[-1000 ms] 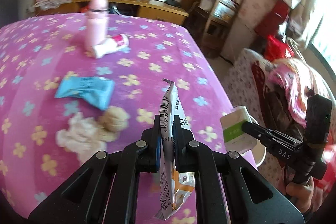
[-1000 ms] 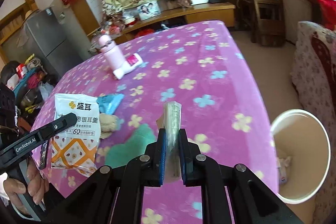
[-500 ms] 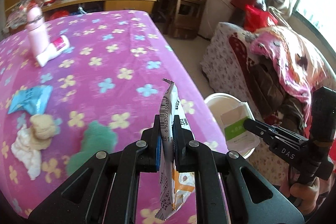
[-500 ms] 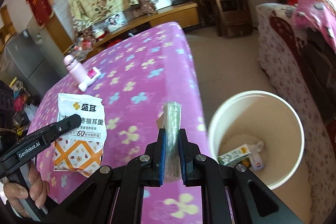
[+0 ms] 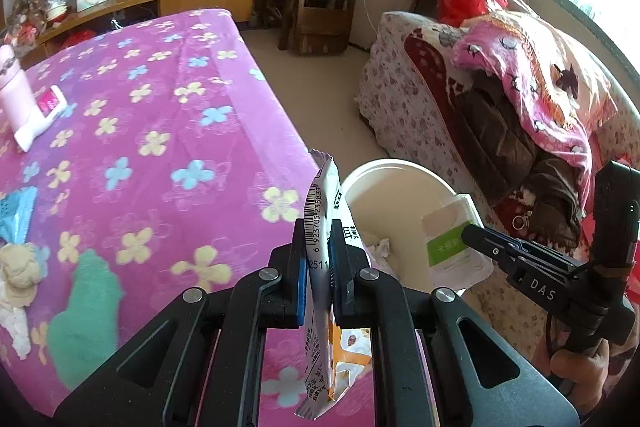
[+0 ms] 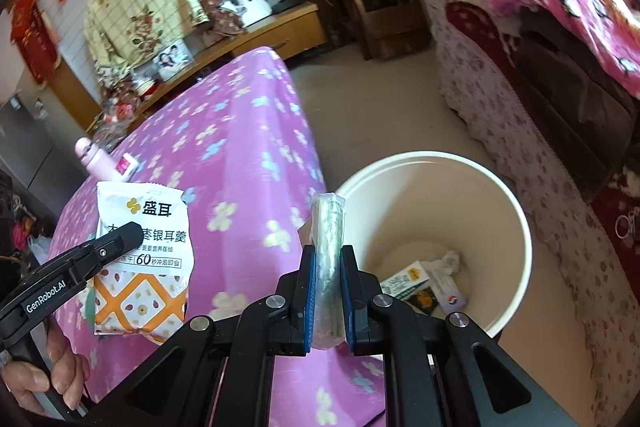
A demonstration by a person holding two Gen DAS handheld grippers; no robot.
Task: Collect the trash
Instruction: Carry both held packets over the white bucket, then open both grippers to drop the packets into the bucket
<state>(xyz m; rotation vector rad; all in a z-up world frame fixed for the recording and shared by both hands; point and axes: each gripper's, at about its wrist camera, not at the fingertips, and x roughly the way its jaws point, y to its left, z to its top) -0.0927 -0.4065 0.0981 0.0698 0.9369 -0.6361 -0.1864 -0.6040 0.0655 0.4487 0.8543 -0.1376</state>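
left gripper point(image 5: 318, 269) clamps snack packet point(image 5: 320, 219) | right gripper point(image 6: 328, 281) clamps tissue pack point(image 6: 328, 227) | both now nearer the bin point(image 6: 516, 223), which looms larger than before

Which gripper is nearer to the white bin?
Right. The right gripper holds its packet at the white bin's rim; the left gripper is over the table.

blue wrapper point(image 5: 14, 213) cut off, bin point(image 5: 396, 205) partly hidden

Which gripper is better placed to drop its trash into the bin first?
Right. The right gripper holds its tissue pack nearer the white bin opening; the left gripper's snack packet hangs beside the table.
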